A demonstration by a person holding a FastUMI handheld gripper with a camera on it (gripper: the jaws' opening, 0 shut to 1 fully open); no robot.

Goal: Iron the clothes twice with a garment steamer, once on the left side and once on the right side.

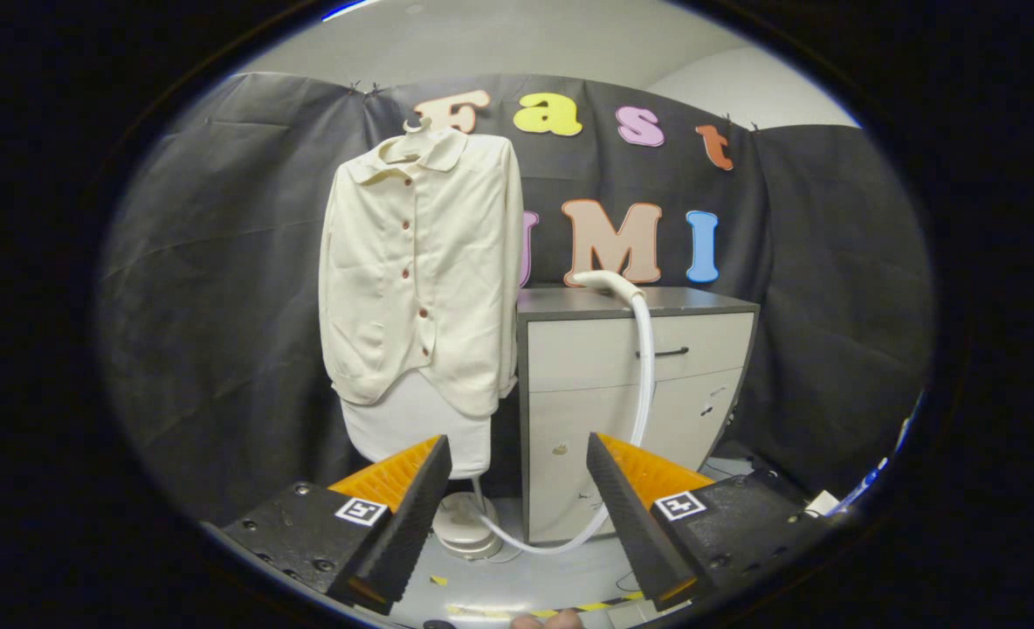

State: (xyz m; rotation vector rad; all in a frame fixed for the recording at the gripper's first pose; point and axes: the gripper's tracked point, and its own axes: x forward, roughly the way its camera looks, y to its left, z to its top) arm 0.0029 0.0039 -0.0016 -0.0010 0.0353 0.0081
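Note:
A cream button-up shirt (421,271) hangs on a hanger over a white ironing board (417,428), well beyond my left finger. The steamer head (609,283) lies on top of a grey cabinet (635,367) to the right of the shirt. Its white hose (644,367) runs down the cabinet front and curves to the round steamer base (465,524) on the floor between my fingers. My gripper (517,454) is open, far short of the steamer, with nothing between its fingers.
The cabinet has a top drawer with a dark handle (662,353). Dark cloth walls close the booth behind and on both sides. Yellow-black tape (534,607) marks the pale floor near me. A cable and small items (831,502) lie at the lower right.

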